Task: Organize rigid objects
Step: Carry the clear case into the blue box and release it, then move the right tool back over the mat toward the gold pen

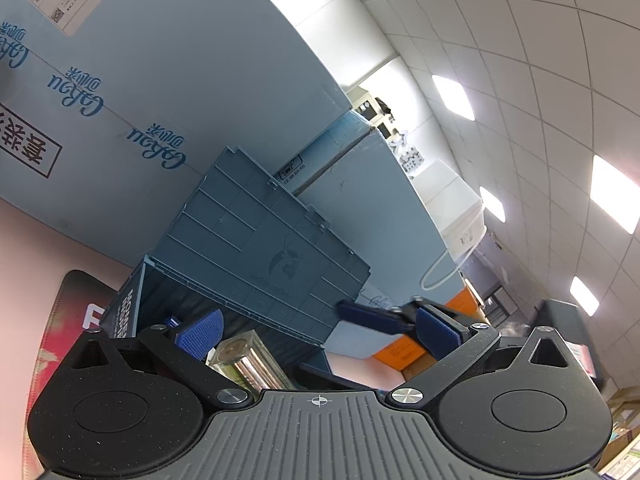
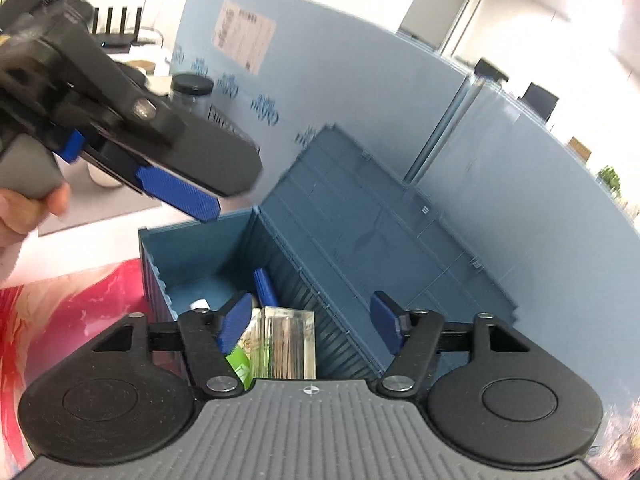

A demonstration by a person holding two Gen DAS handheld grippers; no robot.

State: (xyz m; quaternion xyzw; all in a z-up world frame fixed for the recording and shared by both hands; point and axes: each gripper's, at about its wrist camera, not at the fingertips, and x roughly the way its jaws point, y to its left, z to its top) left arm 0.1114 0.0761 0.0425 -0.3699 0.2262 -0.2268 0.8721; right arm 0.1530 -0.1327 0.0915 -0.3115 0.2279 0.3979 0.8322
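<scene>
A blue plastic storage box stands open, its ribbed lid leaning back against a blue panel. Inside lie a clear box of toothpicks, a green packet, a blue flat piece and a small white item. My right gripper is open and empty just above the box's near end. My left gripper is open and empty above the same box, over a clear box. The left gripper also shows in the right wrist view, held by a hand at upper left.
Blue cardboard panels stand behind the box. A red patterned mat lies under it on the left. A black-lidded jar and a router stand at far left. Orange boxes sit behind on the right.
</scene>
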